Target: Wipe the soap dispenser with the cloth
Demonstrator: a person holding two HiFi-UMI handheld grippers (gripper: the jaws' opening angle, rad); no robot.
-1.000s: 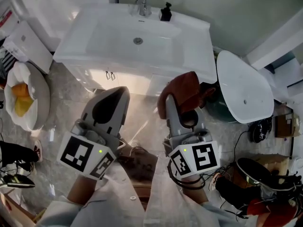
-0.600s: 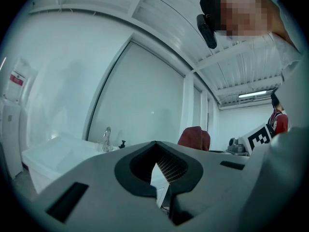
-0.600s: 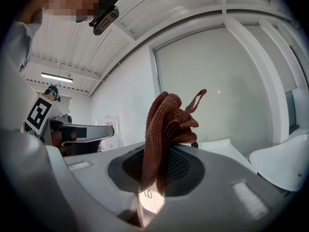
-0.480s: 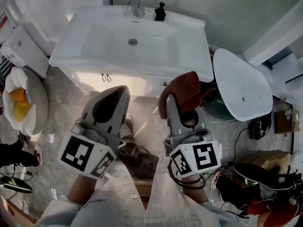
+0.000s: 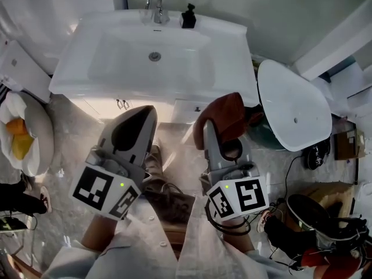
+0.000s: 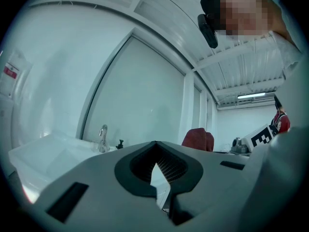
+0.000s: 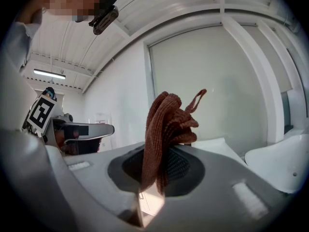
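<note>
Sink shifted left in frame, dispenser upper centre, my right gripper pinching cloth, left gripper pressed together

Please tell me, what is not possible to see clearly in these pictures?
- Soap dispenser: too small in the head view and the left gripper view to show dirt or a label.
- Right gripper tips: covered by the cloth in the head view.
- Lower end of the cloth: hidden between the jaws in the right gripper view.
</note>
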